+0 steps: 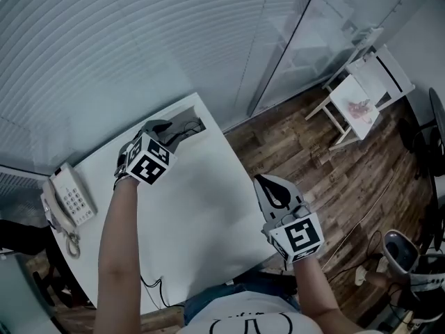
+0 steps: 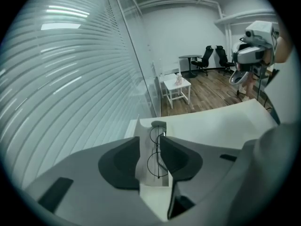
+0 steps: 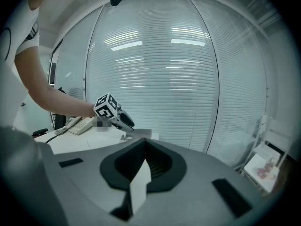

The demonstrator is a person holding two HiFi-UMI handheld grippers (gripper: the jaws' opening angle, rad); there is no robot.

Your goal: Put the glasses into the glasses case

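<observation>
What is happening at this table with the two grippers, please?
A person works at a white table with a gripper in each hand. The left gripper is at the far corner with its jaws open, and thin wire-framed glasses lie in the gap between them, not pinched. The right gripper hovers by the table's near right edge, jaws together and empty. I cannot make out a glasses case for certain.

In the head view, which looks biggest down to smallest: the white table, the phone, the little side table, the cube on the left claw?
1. White table: largest by far.
2. Phone and little side table: these look alike, and the side table is farther away, so they are unranked.
3. Left marker cube: smallest.
</observation>
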